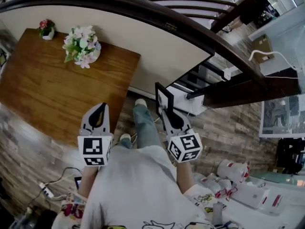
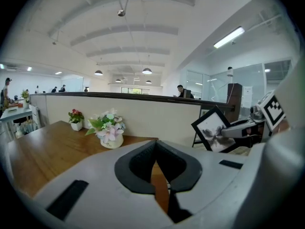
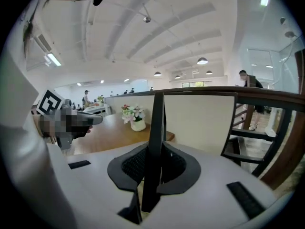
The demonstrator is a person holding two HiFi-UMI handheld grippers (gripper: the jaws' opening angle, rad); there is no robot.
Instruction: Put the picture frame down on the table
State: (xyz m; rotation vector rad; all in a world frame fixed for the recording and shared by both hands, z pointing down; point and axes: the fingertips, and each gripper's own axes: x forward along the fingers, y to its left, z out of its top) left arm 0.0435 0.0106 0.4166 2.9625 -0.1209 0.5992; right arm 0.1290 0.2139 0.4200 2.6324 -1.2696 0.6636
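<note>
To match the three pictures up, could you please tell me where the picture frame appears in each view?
Head view: the picture frame is just right of centre, held in the right claw.
Left gripper view: middle right, tilted.
Right gripper view: dead centre, edge-on between the jaws.
Shared landmark: the flower pot on the wooden table, visible in all three views.

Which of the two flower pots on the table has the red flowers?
The little pot at the back corner of the table. Its flowers are red, while the bigger pot next to it holds pink and white ones.
</note>
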